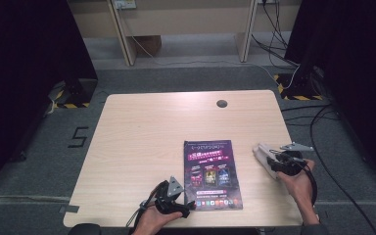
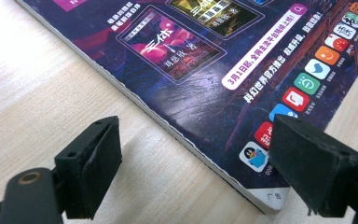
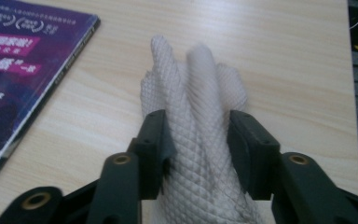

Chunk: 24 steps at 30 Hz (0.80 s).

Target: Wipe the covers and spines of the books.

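Observation:
A purple magazine (image 1: 213, 174) (image 2: 223, 60) (image 3: 14, 70) lies flat on the wooden table (image 1: 152, 127), near its front edge. My left gripper (image 1: 190, 206) (image 2: 193, 135) is open at the magazine's near left corner, one jaw over bare wood and the other above the cover, neither touching. A bunched white mesh cloth (image 1: 263, 152) (image 3: 196, 84) rests on the table to the right of the magazine. My right gripper (image 1: 270, 160) (image 3: 196, 121) stands open around the cloth's near end. The cloth fills the gap between the jaws loosely, without being squeezed.
A round cable hole (image 1: 222, 103) sits near the table's far edge. The cloth lies close to the table's right edge. Cables (image 1: 323, 122) run over the grey floor on the right, and a number marking (image 1: 80, 136) is on the floor at the left.

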{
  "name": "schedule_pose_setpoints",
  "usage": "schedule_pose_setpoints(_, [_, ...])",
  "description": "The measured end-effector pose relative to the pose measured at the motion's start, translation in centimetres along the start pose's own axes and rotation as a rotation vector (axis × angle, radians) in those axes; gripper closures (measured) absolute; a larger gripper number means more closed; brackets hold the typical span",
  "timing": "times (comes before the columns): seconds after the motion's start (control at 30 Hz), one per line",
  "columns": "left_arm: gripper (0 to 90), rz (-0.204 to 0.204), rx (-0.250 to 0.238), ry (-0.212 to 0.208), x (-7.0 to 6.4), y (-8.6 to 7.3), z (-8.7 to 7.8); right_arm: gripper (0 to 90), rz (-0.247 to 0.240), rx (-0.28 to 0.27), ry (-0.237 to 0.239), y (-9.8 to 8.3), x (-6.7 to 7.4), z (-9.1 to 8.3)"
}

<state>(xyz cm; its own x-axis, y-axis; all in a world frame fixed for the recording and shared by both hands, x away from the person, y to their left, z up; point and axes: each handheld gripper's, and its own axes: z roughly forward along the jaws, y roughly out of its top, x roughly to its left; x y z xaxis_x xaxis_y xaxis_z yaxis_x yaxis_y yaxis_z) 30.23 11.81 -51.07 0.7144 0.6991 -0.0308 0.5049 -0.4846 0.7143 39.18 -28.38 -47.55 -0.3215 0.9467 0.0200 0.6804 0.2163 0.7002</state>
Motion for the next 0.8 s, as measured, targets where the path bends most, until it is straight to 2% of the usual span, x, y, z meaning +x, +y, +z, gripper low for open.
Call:
schedule_pose_setpoints(0.07, [16.2, -0.001, -0.001, 0.000, 0.0, 0.0, 0.0, 54.2, 0.008, -0.026, -0.008, 0.3, 0.2, -0.4])
schedule_pose_setpoints(0.2, [16.1, -0.004, 0.000, -0.001, 0.0, 0.0, 0.0, 51.8, -0.027, -0.027, -0.010, 0.7, 0.9, -0.7])
schedule_pose_setpoints(0.3, [16.0, -0.002, 0.000, -0.002, 0.0, 0.0, 0.0, 47.6, -0.019, -0.043, -0.009, 0.8, 1.1, -0.7])
schedule_pose_setpoints(0.6, [16.0, -0.002, 0.000, -0.003, 0.1, 0.0, 0.0, 43.0, -0.020, -0.095, 0.075, 1.7, 2.8, -1.1])
schedule_pose_setpoints(0.8, [16.4, -0.031, 0.006, -0.034, 0.5, 0.1, 0.1, 36.0, 0.009, -0.116, 0.143, 1.8, 3.4, -0.7])
